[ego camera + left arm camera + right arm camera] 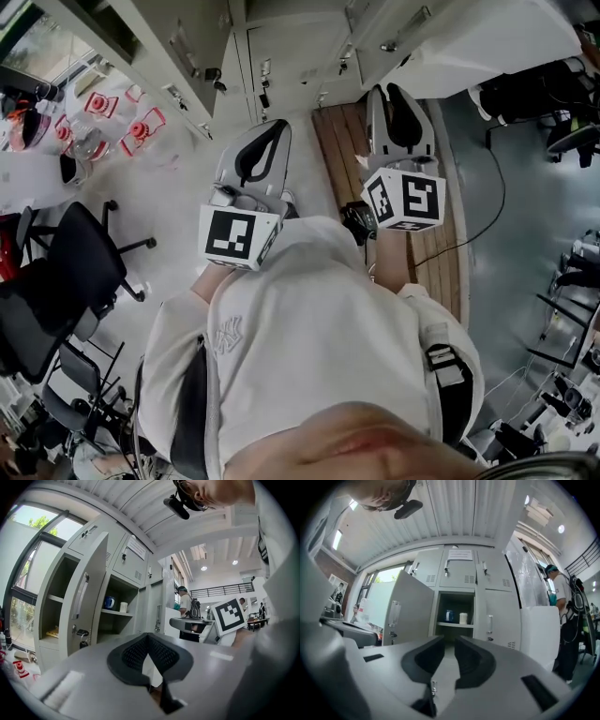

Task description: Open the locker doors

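Against the far wall stands a bank of grey sheet-metal lockers (461, 576), smooth and flat-faced, with small louvred vents.

At the left end, one tall door (405, 613) is swung wide, edge toward the camera, with a pale upright bar handle on its face. Next comes an open compartment (454, 604), dark inside, where a blue mug (449, 616) and a white cup (463, 618) stand side by side on a shelf. Right of that is a closed door (502, 613). Its slim handle (490, 622) runs vertically near the door's left edge. The small upper doors are also closed, with keys hanging in their locks.

The left gripper (148, 635) points level at the open section. Its black ribbed fingers (166, 656) meet at the tips and hold nothing. The right gripper (449, 641) is also level, and its fingers (474, 660) stand a narrow slot apart with nothing between them.

That closed door lies ahead and a little right of the right gripper, which looks the nearer hand. The slot already lines up with the upright handle, so the fingers could probably close on it without rolling.
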Available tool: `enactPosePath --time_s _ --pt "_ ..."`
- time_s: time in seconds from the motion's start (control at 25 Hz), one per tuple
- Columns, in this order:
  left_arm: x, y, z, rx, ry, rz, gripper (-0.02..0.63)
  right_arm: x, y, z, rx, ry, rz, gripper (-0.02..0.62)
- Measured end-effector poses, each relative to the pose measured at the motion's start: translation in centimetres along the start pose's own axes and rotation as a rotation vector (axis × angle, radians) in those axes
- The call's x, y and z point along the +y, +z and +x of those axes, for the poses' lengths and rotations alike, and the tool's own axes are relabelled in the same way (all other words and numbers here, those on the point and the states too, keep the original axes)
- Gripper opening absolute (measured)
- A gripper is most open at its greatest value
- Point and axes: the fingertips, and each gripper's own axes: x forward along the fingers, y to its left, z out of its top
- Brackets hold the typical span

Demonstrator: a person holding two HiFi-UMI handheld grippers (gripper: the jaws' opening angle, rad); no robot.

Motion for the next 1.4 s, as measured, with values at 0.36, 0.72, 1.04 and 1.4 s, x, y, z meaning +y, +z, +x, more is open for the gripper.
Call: enactPosePath --time_s 0.36,0.72,1.04,1.4 --pt "2.3 0.9 -5.3 0.007 0.049 0.023 0.002 9.0 0.0 -2.6 0.007 0.146 0.066 0.02" --pt "5.9 0.0 -9.9 0.019 0.136 0.037 0.002 17.0 -3.0 -3.6 0.073 0.292 0.121 0.018" --pt "8.0 -0.1 -11.6 0.007 0.178 0.038 0.002 20.6 -3.6 -2.9 0.093 0.37 0.121 0.018" --pt "9.5 -0.1 -11.4 0.01 0.185 0.031 0.002 21.2 -3.6 -1.8 0.096 0.375 0.112 0.018"
